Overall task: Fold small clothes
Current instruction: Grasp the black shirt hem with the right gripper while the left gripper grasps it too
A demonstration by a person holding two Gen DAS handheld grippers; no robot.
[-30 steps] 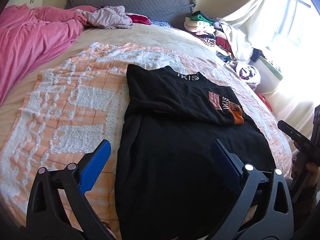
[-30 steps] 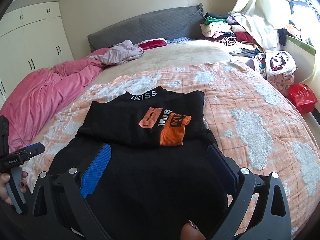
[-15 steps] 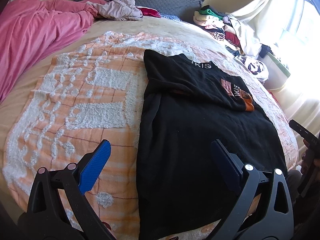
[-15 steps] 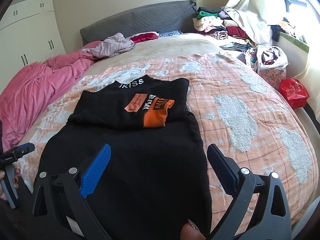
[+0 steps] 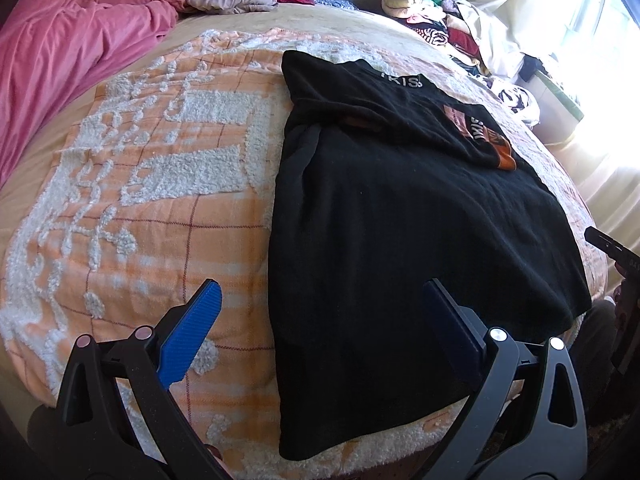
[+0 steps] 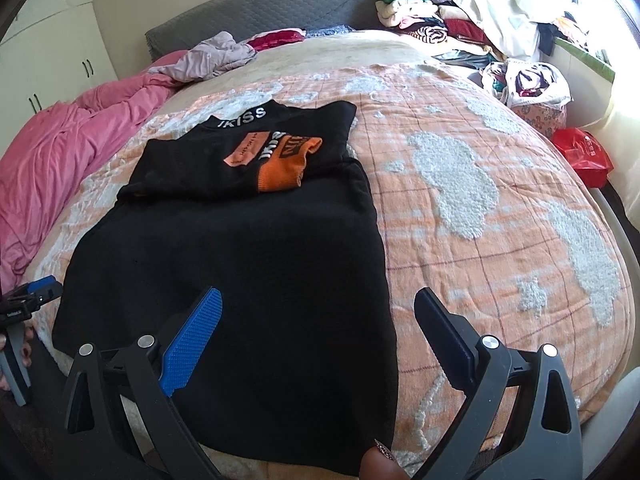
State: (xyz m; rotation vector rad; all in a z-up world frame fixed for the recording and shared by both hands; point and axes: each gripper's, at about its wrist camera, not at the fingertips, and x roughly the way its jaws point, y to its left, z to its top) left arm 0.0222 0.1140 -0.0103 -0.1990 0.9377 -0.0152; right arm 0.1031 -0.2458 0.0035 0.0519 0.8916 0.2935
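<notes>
A black top (image 5: 400, 208) with an orange patch and white collar lettering lies flat on the orange and white blanket (image 5: 160, 168), its sleeves folded in across the chest. It also shows in the right wrist view (image 6: 248, 248). My left gripper (image 5: 320, 316) is open and empty, above the hem's left corner near the bed's front edge. My right gripper (image 6: 316, 320) is open and empty, above the hem's right side. Each gripper's tip shows at the edge of the other view.
A pink duvet (image 5: 60, 48) lies along the left of the bed. Loose clothes (image 6: 216, 56) lie by the grey headboard (image 6: 272, 4). A heap of clothes (image 6: 440, 20), a patterned bag (image 6: 528, 84) and a red bag (image 6: 584, 152) stand at the right.
Both grippers have drawn back toward the foot of the bed and stayed open. The top's whole hem now shows. The top has not moved.
</notes>
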